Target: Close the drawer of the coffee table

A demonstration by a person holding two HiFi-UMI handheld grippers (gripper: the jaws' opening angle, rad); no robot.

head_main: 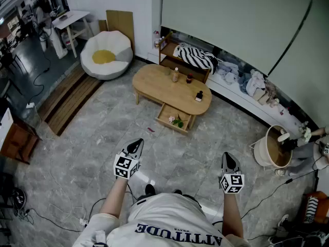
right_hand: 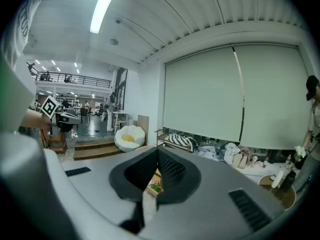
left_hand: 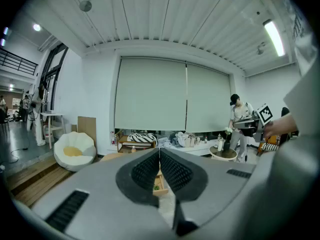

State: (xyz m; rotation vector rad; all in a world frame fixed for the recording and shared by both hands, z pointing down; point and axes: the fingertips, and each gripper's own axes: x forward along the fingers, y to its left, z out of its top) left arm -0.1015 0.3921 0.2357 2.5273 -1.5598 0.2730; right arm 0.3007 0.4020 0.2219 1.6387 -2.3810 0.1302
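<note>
room around me: egg-look beanbag (head_main: 106,55) by the far wall | white desk (head_main: 69,20) further left of it | wooden step (head_main: 69,99) along my left | low shelf (head_main: 169,48) with a stripy blanket (head_main: 195,58) on top | clothes pile (head_main: 241,76) on the white ledge | small round table (head_main: 262,151) off to my right

head: high, steeply down | gripper views: low, forward along jaws | shared: drawer (head_main: 172,127)

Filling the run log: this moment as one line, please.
drawer: open, untouched | coffee table: ahead | left hand-held gripper: shut, empty | right hand-held gripper: shut, empty
</note>
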